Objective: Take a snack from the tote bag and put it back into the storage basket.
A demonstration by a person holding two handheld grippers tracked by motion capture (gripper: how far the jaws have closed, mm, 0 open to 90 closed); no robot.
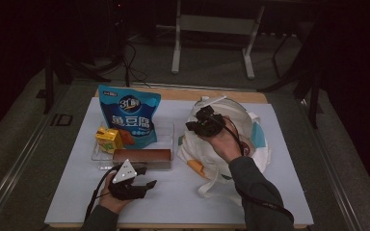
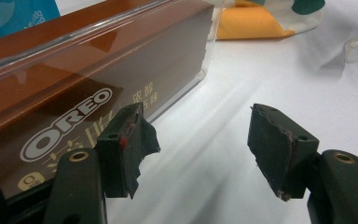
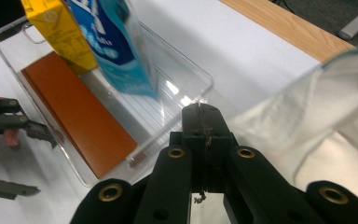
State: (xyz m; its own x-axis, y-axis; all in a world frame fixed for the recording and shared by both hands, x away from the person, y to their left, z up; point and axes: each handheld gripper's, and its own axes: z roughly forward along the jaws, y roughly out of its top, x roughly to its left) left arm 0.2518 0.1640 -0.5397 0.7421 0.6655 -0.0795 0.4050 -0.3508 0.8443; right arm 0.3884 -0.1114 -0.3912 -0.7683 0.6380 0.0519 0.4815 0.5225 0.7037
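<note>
Scene: a white-covered table (image 1: pixel 183 202) carries a clear plastic tray (image 1: pixel 166 132) left of centre and a white cloth tote bag (image 1: pixel 257 144) right of centre.
Tray contents: a blue snack pouch (image 1: pixel 130 115) stands at the back, a yellow drink carton (image 1: pixel 108 139) leans at its left, and a brown Oreo box (image 1: pixel 142 155) lies along the front wall.
Left gripper (image 1: pixel 147 180): low in the lower left of the high view, just in front of the tray; its jaws stand wide apart with nothing between them.
Left gripper view: the Oreo box (image 2: pixel 88 88) fills the upper left behind the tray wall, and the left-hand pad (image 2: pixel 126 140) sits just beside that wall, with bare tabletop between the two pads.
Key relation: the box's long axis runs left to right along the tray's front edge; it lies beyond and slightly left of the open jaws, so the left hand is clearly the nearer one.
Right gripper (image 1: pixel 192 126): raised at the bag's upper left rim, jaws pressed fully together; in the right gripper view (image 3: pixel 201 126) the bag's cloth (image 3: pixel 303 116) lies to the right, and whether a fold is pinched I cannot tell.
Judgement: the left hand looks poised to reach for the box, which means clearing the tray wall first.
</note>
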